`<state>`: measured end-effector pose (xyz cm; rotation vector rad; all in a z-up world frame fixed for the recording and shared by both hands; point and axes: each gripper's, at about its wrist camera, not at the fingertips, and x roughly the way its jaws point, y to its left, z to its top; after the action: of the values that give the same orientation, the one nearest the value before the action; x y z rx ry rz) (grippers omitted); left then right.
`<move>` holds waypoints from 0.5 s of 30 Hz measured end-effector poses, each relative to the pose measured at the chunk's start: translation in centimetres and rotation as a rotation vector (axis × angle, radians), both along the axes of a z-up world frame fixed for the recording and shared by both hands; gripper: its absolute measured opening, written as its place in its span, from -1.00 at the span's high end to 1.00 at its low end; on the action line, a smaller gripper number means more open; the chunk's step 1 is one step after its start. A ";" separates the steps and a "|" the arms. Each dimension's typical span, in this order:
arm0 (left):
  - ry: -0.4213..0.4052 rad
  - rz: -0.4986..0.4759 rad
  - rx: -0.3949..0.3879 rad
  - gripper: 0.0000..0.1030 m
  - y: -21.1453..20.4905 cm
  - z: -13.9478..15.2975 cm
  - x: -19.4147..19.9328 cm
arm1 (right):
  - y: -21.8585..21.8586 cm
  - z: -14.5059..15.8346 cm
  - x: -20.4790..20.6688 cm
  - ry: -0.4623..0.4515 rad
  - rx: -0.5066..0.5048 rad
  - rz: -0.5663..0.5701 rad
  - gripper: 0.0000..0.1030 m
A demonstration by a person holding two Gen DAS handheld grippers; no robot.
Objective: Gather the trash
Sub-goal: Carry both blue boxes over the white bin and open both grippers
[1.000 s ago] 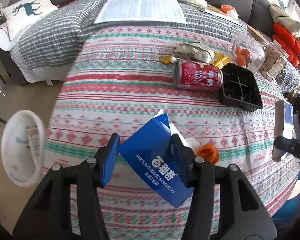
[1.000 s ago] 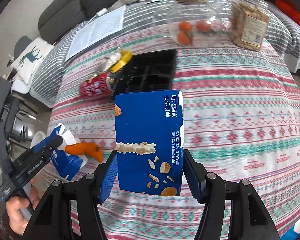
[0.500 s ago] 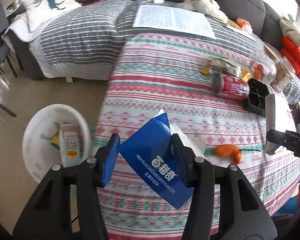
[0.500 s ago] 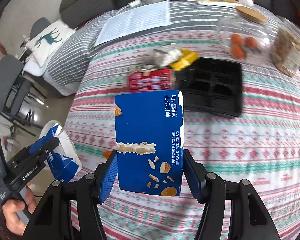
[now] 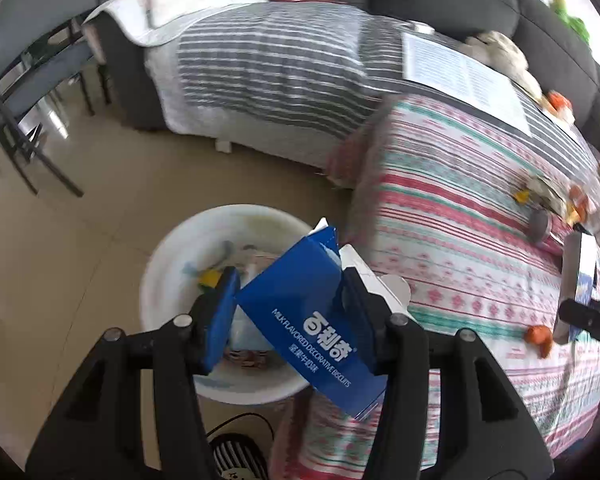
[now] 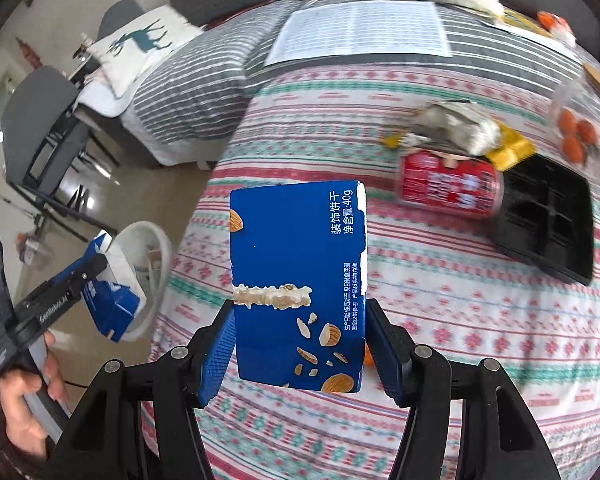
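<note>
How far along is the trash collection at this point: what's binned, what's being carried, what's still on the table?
Done: the white bin on the floor already holds some packaging. In hand: the left gripper grips a torn blue biscuit box over the bin; the right gripper grips a second blue box above the table. Left: red can, crumpled wrapper, black tray, orange peel.

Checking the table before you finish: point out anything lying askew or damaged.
A red can lies tipped on its side on the tablecloth, against a black tray, with a crumpled wrapper behind it. The torn blue box in the left gripper gapes open.
</note>
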<state>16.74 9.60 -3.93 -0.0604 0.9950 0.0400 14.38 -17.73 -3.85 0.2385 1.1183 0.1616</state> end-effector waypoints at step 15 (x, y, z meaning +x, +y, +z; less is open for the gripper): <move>0.002 0.160 0.035 -0.75 6.2 -0.7 0.5 | 7.7 -1.1 2.3 -0.018 0.028 0.094 -0.23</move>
<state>17.24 15.83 -4.67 -0.1080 0.9896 0.2041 16.72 -10.04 -4.91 0.2092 1.1106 0.2624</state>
